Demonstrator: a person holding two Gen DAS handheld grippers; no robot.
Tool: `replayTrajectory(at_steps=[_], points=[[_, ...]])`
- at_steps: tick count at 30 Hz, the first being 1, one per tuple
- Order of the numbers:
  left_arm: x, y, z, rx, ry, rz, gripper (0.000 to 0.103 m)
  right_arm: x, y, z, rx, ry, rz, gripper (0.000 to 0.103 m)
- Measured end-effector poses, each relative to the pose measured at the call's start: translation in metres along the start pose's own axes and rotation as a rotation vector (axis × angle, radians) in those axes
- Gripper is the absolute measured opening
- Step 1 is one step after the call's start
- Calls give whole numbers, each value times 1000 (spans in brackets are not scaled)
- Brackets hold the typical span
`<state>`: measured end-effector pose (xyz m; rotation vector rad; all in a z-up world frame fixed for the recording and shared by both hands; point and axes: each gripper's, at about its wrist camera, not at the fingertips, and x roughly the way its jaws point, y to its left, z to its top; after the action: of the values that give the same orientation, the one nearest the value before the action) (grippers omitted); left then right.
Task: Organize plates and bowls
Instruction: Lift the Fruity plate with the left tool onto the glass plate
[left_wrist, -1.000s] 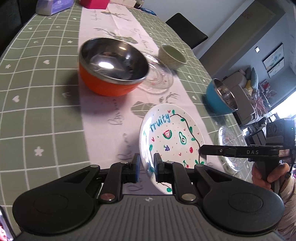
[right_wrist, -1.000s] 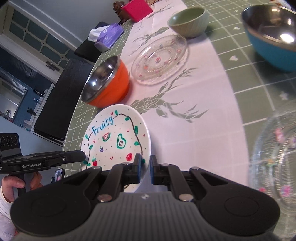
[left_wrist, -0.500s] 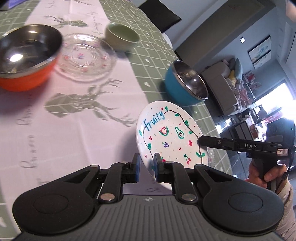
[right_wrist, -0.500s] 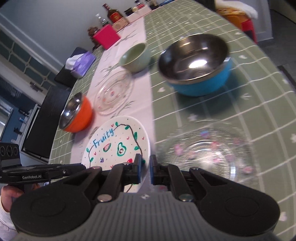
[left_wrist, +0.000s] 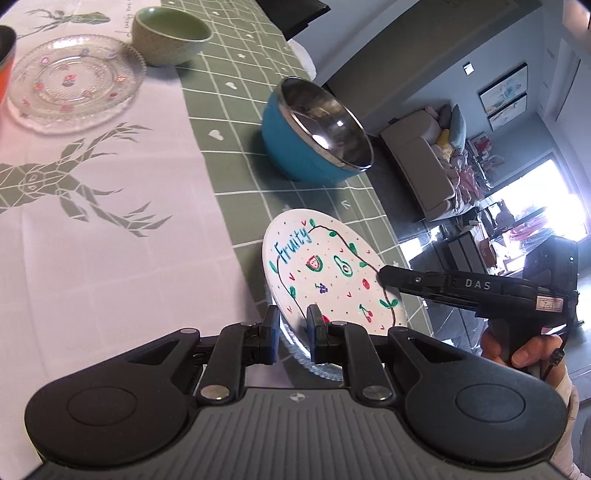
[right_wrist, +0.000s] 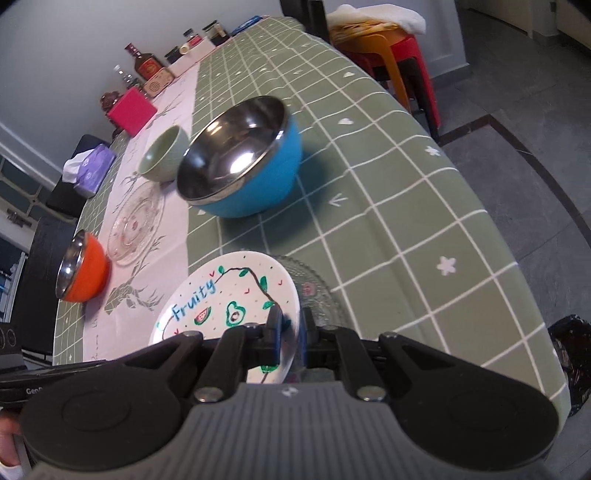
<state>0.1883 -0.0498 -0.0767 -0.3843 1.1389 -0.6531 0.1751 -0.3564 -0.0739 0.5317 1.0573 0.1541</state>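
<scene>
The white "Fruity" plate (left_wrist: 325, 273) is pinched at opposite rim edges by the left gripper (left_wrist: 292, 334) and right gripper (right_wrist: 287, 334), held tilted just above a clear glass plate (right_wrist: 317, 291), near the blue bowl (right_wrist: 240, 170).

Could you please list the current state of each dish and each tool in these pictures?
Fruity plate: held by its rim in both tools, over a glass plate.
Left tool: shut on the Fruity plate.
Right tool: shut on the Fruity plate.
Near glass plate: on the table, under the Fruity plate.
Blue bowl: upright, empty.
Green bowl: upright.
Orange bowl: upright.
Far glass plate: flat, empty.
</scene>
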Motion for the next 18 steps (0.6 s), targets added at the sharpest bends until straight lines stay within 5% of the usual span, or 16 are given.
replayTrajectory(at_steps=[18], points=[[19, -12, -2, 11, 24, 32, 17, -3, -8, -2, -3, -15, -81, 10]])
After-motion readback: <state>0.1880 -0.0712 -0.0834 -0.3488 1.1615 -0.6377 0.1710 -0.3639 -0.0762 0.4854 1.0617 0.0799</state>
